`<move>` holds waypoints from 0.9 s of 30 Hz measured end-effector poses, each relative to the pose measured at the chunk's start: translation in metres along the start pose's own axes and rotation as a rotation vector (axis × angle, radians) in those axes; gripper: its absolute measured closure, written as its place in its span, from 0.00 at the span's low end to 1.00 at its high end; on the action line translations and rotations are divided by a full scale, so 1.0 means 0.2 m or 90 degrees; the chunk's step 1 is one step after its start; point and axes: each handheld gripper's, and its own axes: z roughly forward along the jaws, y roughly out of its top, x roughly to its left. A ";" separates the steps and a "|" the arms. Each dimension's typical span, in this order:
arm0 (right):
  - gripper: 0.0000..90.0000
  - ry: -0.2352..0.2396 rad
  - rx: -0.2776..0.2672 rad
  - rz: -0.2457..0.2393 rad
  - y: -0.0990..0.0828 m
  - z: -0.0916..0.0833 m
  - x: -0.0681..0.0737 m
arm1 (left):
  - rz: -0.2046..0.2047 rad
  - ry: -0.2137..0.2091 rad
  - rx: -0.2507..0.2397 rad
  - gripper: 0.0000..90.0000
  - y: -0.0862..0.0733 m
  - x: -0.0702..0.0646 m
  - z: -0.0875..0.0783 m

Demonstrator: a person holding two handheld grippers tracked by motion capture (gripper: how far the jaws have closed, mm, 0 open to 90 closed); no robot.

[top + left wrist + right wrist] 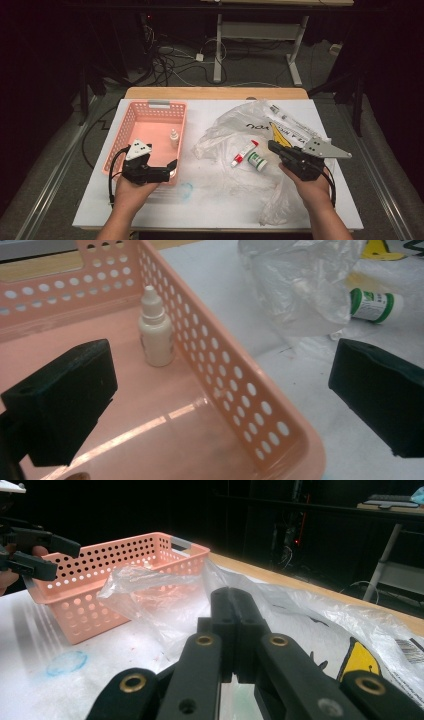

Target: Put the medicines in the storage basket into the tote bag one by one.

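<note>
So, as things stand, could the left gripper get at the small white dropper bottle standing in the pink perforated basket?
Probably yes. The left gripper has open jaws straddling the pink perforated basket wall, one jaw already inside. The small white dropper bottle stands upright against that wall, with bare basket floor between it and the inner jaw.

A basket (131, 120) is sitting on the left part of the table (210, 205). A little bottle (173, 138) is standing inside it, next to its right wall. A plastic bag (235, 125) is lying to the right of the basket. A tube (244, 152) and a small jar (258, 161) are lying side by side near the bag's front edge.
</note>
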 end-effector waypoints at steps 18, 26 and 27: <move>1.00 -0.001 0.004 0.001 0.00 0.01 0.00 | -0.032 0.019 -0.019 0.05 0.09 0.11 0.01; 1.00 -0.001 0.003 0.002 -0.01 0.01 0.00 | -0.022 0.020 -0.016 0.17 0.21 0.14 0.09; 1.00 -0.001 0.004 0.002 -0.01 0.01 0.00 | -0.025 0.017 -0.013 0.18 0.22 0.15 0.11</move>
